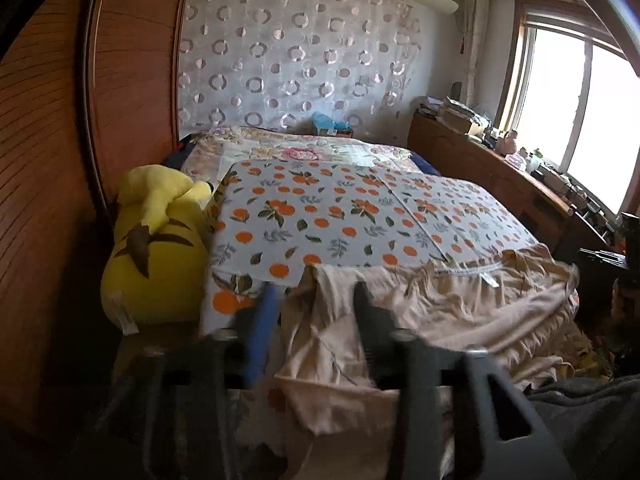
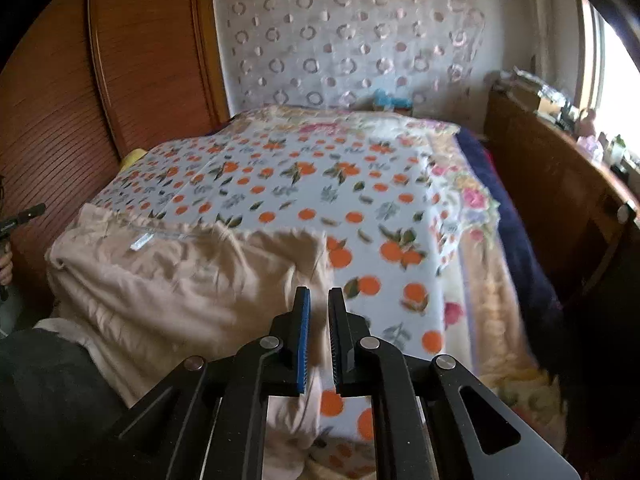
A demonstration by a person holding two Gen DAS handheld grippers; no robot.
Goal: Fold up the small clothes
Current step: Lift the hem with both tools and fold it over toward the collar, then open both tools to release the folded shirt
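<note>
Left wrist view: the left hand-held gripper (image 1: pixel 316 296) is standing partly open astride a beige garment (image 1: pixel 432 304) lying rumpled at the bed's (image 1: pixel 304 216) near edge; right wrist view: the right hand-held gripper (image 2: pixel 319 300) is showing a narrow gap with cloth (image 2: pixel 168 280) between its jaws, grip uncertain; folding is looking barely begun

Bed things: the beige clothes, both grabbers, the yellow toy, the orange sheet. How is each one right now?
beige garment: crumpled, not folded, at the bed's near edge, partly hanging over.
left gripper: jaws apart, cloth lying between them, not pinched.
right gripper: jaws almost together, thin gap, at the garment's edge.
yellow plush toy: lying beside the bed.
orange-print sheet: spread flat.
</note>
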